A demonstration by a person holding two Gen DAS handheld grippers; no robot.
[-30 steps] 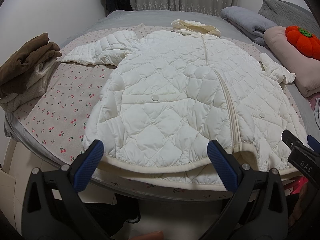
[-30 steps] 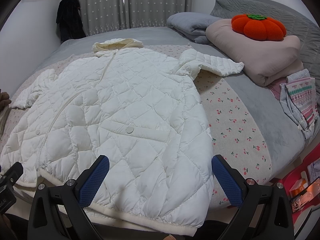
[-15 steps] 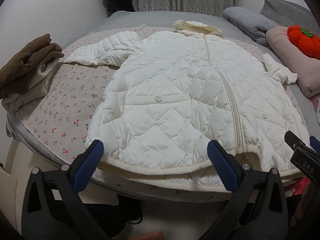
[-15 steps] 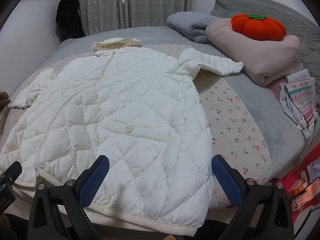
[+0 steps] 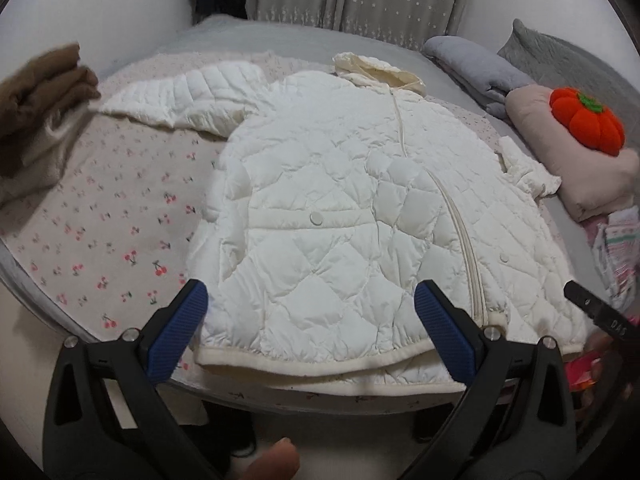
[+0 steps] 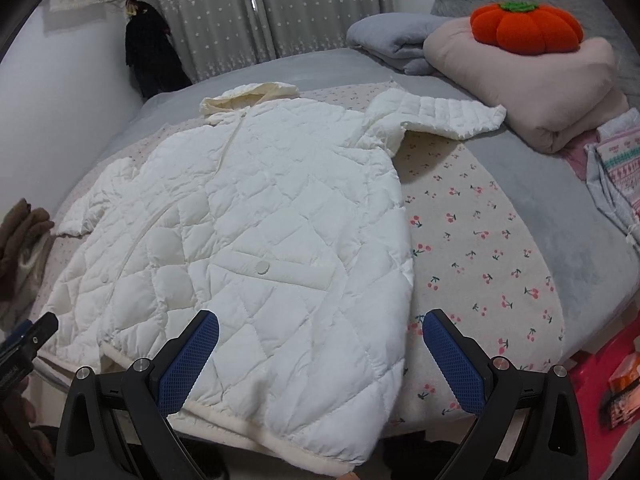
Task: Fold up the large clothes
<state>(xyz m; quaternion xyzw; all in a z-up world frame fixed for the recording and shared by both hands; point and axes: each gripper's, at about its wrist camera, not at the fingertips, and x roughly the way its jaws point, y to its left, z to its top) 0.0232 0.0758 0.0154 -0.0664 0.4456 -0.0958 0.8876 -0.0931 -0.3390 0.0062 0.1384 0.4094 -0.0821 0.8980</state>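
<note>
A white quilted hooded jacket lies flat and zipped on a cherry-print sheet, both sleeves spread outward and its hem at the near bed edge. My left gripper hangs open just above the left half of the hem, nothing between its blue pads. Open as well, my right gripper hovers over the right corner of the hem. The jacket's hood points toward the curtains.
Folded brown clothes lie at the bed's left edge. A pink folded blanket carrying an orange pumpkin cushion, a grey blanket and patterned clothes sit on the right. The floor lies below the hem.
Both grippers have moved forward and slightly up toward the jacket, so the hem sits closer between the fingers. The jacket has not moved and both grippers stay open.
</note>
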